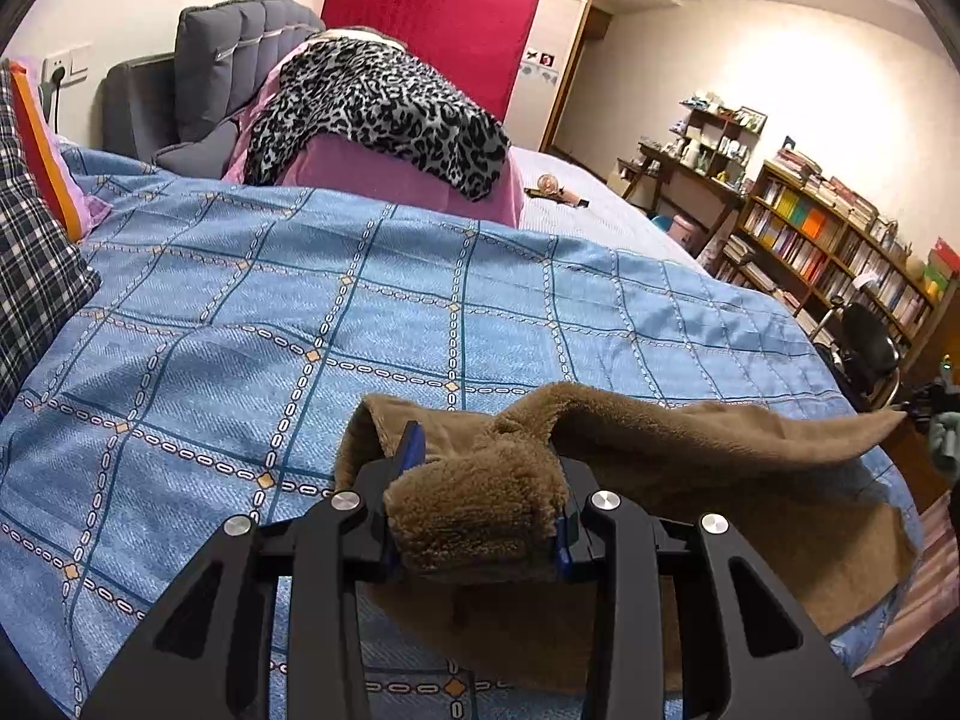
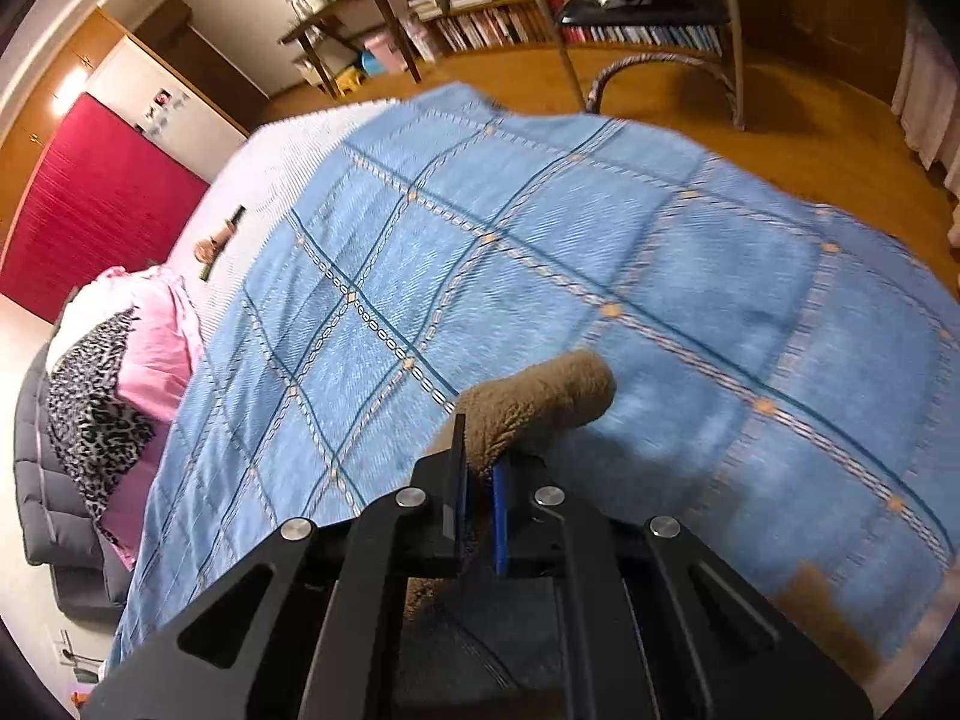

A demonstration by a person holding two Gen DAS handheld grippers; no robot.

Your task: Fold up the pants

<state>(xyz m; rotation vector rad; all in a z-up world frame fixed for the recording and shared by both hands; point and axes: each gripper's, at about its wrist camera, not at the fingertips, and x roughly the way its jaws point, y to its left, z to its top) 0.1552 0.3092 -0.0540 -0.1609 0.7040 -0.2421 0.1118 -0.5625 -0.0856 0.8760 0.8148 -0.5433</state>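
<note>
The pants (image 1: 690, 468) are brown and fleecy. They hang over the near edge of a bed with a blue checked cover (image 1: 360, 312). My left gripper (image 1: 480, 498) is shut on a thick bunch of the pants and holds it above the cover; a flap stretches off to the right. My right gripper (image 2: 480, 498) is shut on another bunched end of the pants (image 2: 540, 402), lifted above the blue cover (image 2: 600, 252). The rest of the pants is hidden below both grippers.
A pink pillow with a leopard-print cloth (image 1: 372, 108) lies at the bed's head before a red headboard (image 1: 432, 24). A checked cushion (image 1: 30, 276) is at the left. Bookshelves (image 1: 828, 234) and a chair (image 2: 648, 18) stand beyond the bed on a wooden floor.
</note>
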